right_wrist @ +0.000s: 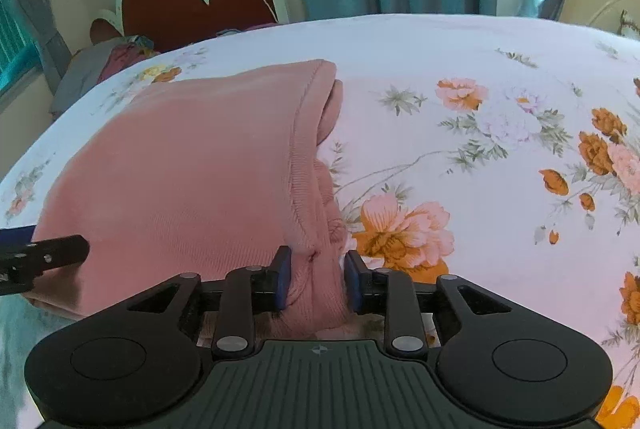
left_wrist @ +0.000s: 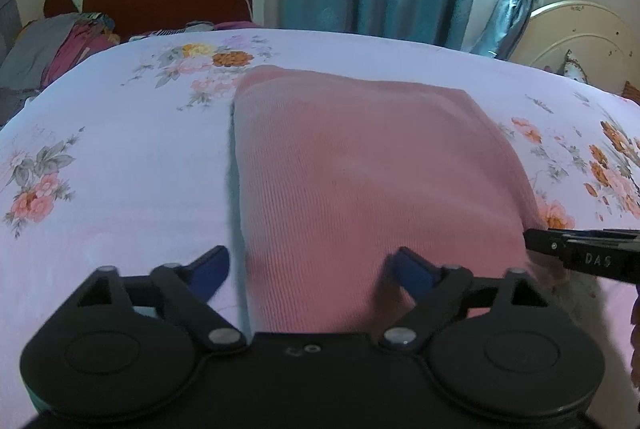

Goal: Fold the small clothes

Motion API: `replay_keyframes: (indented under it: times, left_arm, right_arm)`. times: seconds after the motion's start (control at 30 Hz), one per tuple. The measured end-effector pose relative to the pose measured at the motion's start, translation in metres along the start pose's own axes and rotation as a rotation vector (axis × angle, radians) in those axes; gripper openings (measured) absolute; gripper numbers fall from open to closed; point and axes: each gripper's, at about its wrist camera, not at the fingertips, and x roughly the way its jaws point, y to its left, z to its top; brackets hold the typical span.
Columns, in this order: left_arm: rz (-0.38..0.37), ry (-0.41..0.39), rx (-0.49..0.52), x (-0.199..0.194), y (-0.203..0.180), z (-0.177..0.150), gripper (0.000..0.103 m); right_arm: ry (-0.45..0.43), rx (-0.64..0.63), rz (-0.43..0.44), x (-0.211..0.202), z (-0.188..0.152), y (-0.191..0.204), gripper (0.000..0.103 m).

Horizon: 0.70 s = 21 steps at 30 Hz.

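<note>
A folded pink sweater (left_wrist: 360, 165) is laid on the flowered bed (left_wrist: 120, 157). Its near right corner is pinched by the right gripper (right_wrist: 314, 279). The left gripper (left_wrist: 308, 269) is spread wide, holding nothing.

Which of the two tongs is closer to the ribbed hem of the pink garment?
Right. The right tongs are clamped on the bunched ribbed hem. The left tongs stand open over the garment's plain opposite side, away from that hem.

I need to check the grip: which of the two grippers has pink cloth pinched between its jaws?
The right gripper: its jaws squeeze a bunched edge of the pink garment. The left gripper stands wide open over the cloth.
</note>
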Motion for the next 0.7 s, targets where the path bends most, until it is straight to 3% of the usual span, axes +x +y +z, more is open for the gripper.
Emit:
replay_keyframes:
  times: [0.07, 0.17, 0.27, 0.53, 0.6, 0.7]
  left_arm:
    - [0.01, 0.003, -0.009, -0.004, -0.002, 0.001, 0.102]
    - [0.03, -0.009, -0.01, -0.012, -0.007, 0.0, 0.103]
    - [0.075, -0.011, -0.003, -0.024, -0.016, -0.002, 0.103]
    - [0.11, -0.078, -0.02, -0.096, -0.042, -0.023, 0.103]
    - [0.121, -0.096, -0.016, -0.118, -0.05, -0.03, 0.103]
    - [0.12, -0.113, -0.015, -0.155, -0.065, -0.045, 0.103]
  right_arm:
    - [0.004, 0.006, 0.002, 0.0, 0.0, -0.001, 0.028]
    - [0.02, 0.013, 0.002, -0.004, 0.0, -0.002, 0.032]
    - [0.043, 0.009, -0.034, -0.009, 0.003, -0.001, 0.067]
    - [-0.03, 0.031, 0.083, -0.095, -0.029, -0.008, 0.071]
    - [-0.043, 0.008, 0.108, -0.123, -0.039, -0.008, 0.087]
    - [-0.073, -0.033, 0.152, -0.173, -0.054, -0.003, 0.091]
